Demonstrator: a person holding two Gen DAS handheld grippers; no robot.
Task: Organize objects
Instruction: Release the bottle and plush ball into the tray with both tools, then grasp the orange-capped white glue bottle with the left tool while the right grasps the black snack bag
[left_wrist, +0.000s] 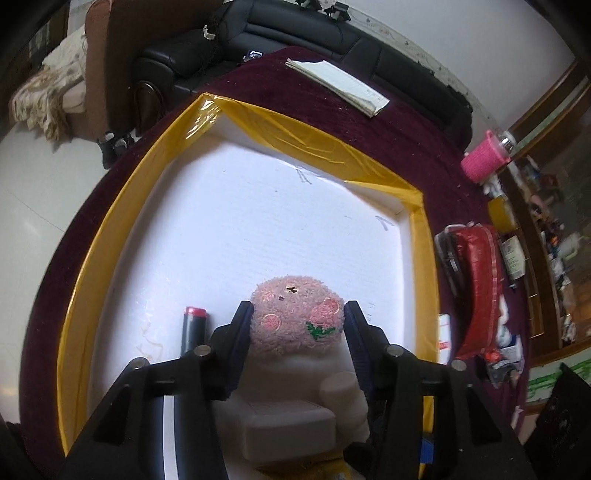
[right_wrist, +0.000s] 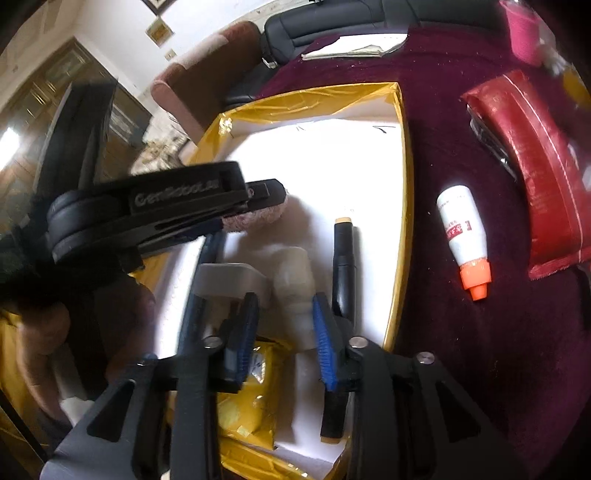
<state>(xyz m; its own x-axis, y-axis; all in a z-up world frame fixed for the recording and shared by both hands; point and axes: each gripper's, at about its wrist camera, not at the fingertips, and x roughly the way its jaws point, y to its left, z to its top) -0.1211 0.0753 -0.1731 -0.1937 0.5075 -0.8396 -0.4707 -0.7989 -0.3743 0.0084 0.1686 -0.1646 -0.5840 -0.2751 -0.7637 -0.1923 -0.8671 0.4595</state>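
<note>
A white foam tray with a yellow-taped rim (left_wrist: 110, 229) lies on a maroon cloth; it also shows in the right wrist view (right_wrist: 404, 177). My left gripper (left_wrist: 297, 314) is shut on a pink plush ball (left_wrist: 295, 317) with peach and leaf stitching, held over the tray's near part. A black tube with a red end (left_wrist: 194, 328) lies in the tray to the left. A white block figure (left_wrist: 295, 406) lies below the plush. My right gripper (right_wrist: 284, 314) is open, its blue pads on either side of the figure's white cylinder (right_wrist: 295, 280). A black marker (right_wrist: 343, 258) lies beside it.
On the cloth right of the tray lie a white bottle with an orange cap (right_wrist: 465, 240), a red pouch (right_wrist: 535, 177), and a pink basket (left_wrist: 484, 158). A folded paper (left_wrist: 340, 85) lies at the cloth's far edge by a black sofa (left_wrist: 295, 33). A yellow packet (right_wrist: 251, 398) lies in the tray.
</note>
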